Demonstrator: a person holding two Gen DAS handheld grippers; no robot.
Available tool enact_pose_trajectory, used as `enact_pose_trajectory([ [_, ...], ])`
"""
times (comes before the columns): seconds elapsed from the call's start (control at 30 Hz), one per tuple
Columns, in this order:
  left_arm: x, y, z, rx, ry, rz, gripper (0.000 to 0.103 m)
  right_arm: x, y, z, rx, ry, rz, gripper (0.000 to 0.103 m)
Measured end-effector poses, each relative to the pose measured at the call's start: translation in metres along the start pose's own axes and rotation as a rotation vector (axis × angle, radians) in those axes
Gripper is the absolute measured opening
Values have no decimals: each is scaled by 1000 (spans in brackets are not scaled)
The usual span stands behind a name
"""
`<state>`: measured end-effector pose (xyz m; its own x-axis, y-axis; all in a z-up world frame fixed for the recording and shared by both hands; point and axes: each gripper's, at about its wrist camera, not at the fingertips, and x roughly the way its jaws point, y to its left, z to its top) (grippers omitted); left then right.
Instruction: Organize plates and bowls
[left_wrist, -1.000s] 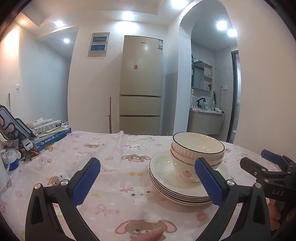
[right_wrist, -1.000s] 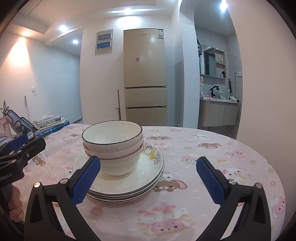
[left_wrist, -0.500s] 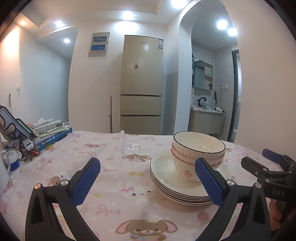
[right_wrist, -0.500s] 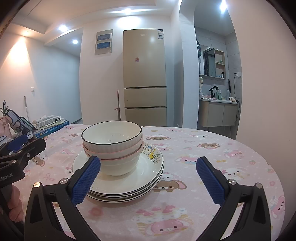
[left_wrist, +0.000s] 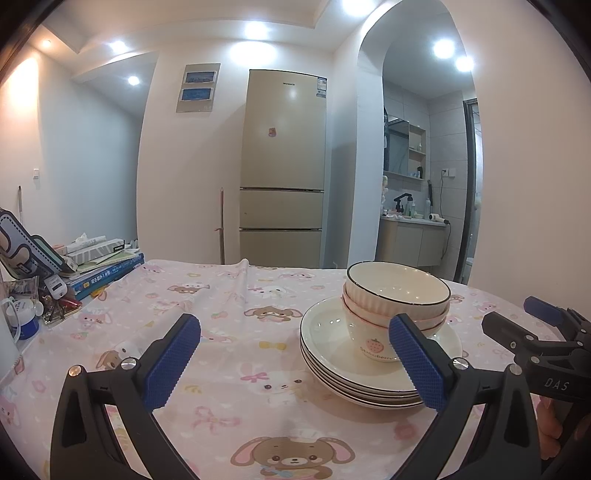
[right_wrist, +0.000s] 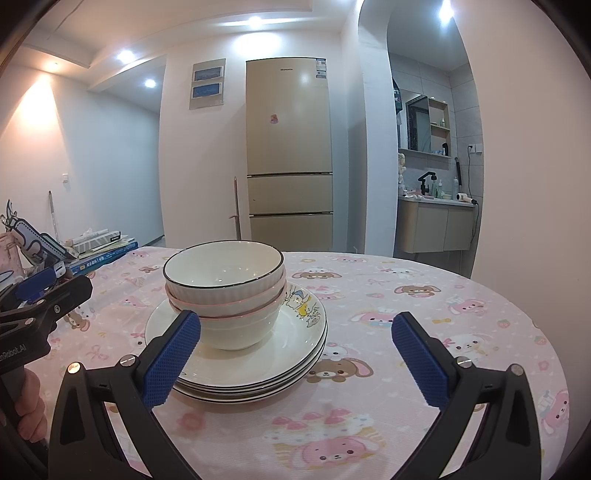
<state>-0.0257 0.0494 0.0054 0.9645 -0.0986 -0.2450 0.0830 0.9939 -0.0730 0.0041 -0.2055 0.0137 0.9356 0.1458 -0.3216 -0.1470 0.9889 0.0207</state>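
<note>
left gripper (left_wrist: 295, 363) spread, right gripper (right_wrist: 297, 354) spread, both level, flanking stacked bowls (right_wrist: 225, 291)

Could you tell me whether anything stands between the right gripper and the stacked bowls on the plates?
Nothing visible does. The right gripper is open and faces the stacked bowls on the plates directly; only bare tablecloth lies nearby.

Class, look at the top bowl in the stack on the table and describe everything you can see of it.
The top bowl is cream-white, glossy like glazed ceramic, with a thin dark rim line and a ribbed outer wall. It looks empty and sits upright, nested in pink-rimmed bowls; the lowest shows a strawberry print in the left view. These stand on a stack of plates on the table. Neither tool touches it.
</note>
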Motion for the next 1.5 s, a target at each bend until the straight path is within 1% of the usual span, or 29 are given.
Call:
enact_pose_trajectory([
  [1.5, 2, 4, -3, 2, 12, 1, 103, 0, -1, 0, 1, 3, 1, 103],
])
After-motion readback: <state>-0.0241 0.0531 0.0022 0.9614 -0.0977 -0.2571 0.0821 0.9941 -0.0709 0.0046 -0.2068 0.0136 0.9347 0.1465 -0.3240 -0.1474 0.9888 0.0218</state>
